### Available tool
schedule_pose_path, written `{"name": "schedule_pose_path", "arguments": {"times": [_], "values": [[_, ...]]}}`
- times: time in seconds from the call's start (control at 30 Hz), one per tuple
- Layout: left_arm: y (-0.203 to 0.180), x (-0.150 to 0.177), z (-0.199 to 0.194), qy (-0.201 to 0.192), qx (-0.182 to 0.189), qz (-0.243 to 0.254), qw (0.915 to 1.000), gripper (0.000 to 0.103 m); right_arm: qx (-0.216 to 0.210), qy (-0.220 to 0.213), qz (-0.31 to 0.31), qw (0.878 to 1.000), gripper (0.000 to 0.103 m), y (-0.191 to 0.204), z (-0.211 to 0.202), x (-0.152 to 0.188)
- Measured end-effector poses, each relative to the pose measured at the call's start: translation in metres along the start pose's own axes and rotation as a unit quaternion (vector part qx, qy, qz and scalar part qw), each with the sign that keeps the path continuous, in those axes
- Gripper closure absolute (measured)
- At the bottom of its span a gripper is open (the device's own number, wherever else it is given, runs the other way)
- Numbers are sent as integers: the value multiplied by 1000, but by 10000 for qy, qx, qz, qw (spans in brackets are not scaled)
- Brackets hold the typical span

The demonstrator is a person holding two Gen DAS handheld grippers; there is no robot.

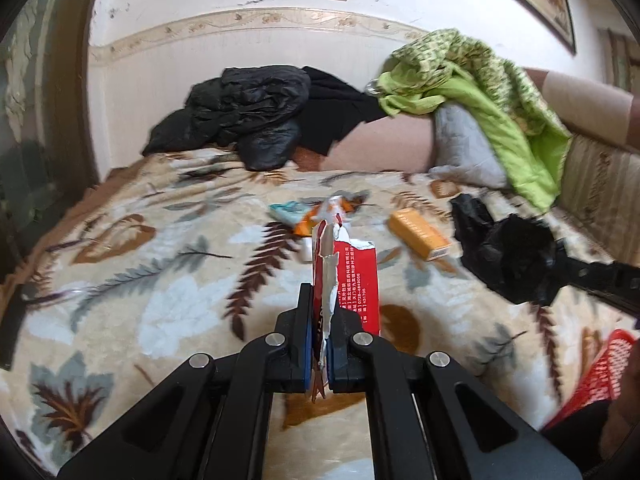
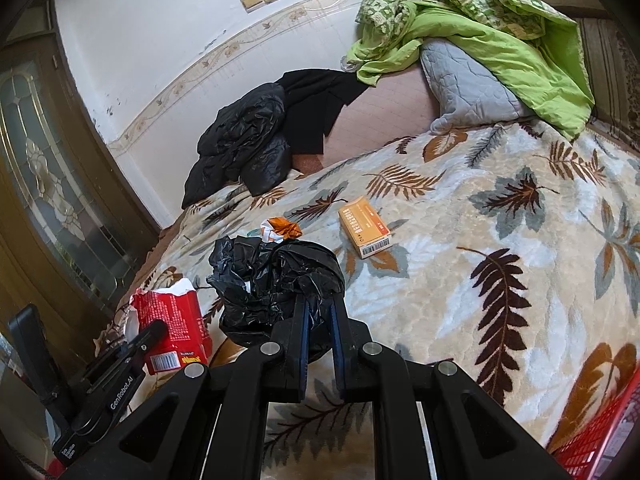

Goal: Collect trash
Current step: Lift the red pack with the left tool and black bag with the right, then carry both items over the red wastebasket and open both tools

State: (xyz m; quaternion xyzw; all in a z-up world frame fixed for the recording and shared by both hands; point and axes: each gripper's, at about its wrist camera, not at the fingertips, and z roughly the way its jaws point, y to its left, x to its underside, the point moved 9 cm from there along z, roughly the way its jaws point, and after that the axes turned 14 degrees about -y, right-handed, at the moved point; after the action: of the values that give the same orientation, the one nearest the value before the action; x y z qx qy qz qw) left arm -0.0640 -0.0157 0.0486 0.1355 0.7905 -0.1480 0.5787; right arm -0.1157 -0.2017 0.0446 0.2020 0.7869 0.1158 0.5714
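Red torn carton sits pinched edge-on in the left hand-held gripper above the bed — thin ripped card could slip; the right hand-held gripper clamps crumpled black bag, whose slick film may tear free; orange box remains.

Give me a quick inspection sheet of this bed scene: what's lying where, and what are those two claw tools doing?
Surface: leaf-patterned blanket covering the bed.
Job's things: torn red box held by left gripper; crumpled black bag held by right gripper; orange box and orange wrapper lying loose.
Clutter: black jacket, green quilt, grey pillow.
Grippers: both shut on their loads.
Cables: nothing seen.
Surroundings: white wall, glazed wooden door, red basket at the edge.
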Motion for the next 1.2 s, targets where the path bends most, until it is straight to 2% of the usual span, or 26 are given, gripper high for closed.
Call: {"name": "schedule_pose_path", "arguments": {"times": [0.17,0.3,0.5,0.63,0.73,0.83,0.9,0.97,1.07,1.2], "values": [[-23,-5,-9,-60,436,-33,9990,99,45,-61,278,9996,92,-11,-17,-7],[-49,-10,-17,-39,863,-119,9962,99,171,-207,388,9989,92,-28,-45,-19],[-113,-23,-39,-30,1663,27,9861,99,586,-530,436,9959,92,-72,-115,-41],[-170,-26,-55,80,2281,156,9735,99,1142,-705,563,9894,92,-121,-172,-47],[-216,-23,-67,217,2764,304,9603,99,1577,-759,701,9821,92,-158,-210,-45],[-262,-16,-80,373,3220,454,9449,99,1980,-793,848,9733,92,-190,-249,-37],[-294,-8,-88,585,3560,501,9313,99,2201,-788,930,9678,92,-205,-269,-30],[-323,3,-94,839,3833,516,9184,99,2358,-752,991,9638,92,-217,-280,-23],[-358,18,-101,1104,4101,591,9034,99,2530,-696,1111,9585,92,-232,-291,-12],[-390,41,-101,1465,4237,753,8907,98,2722,-626,1229,9523,89,-249,-295,-2]]}}
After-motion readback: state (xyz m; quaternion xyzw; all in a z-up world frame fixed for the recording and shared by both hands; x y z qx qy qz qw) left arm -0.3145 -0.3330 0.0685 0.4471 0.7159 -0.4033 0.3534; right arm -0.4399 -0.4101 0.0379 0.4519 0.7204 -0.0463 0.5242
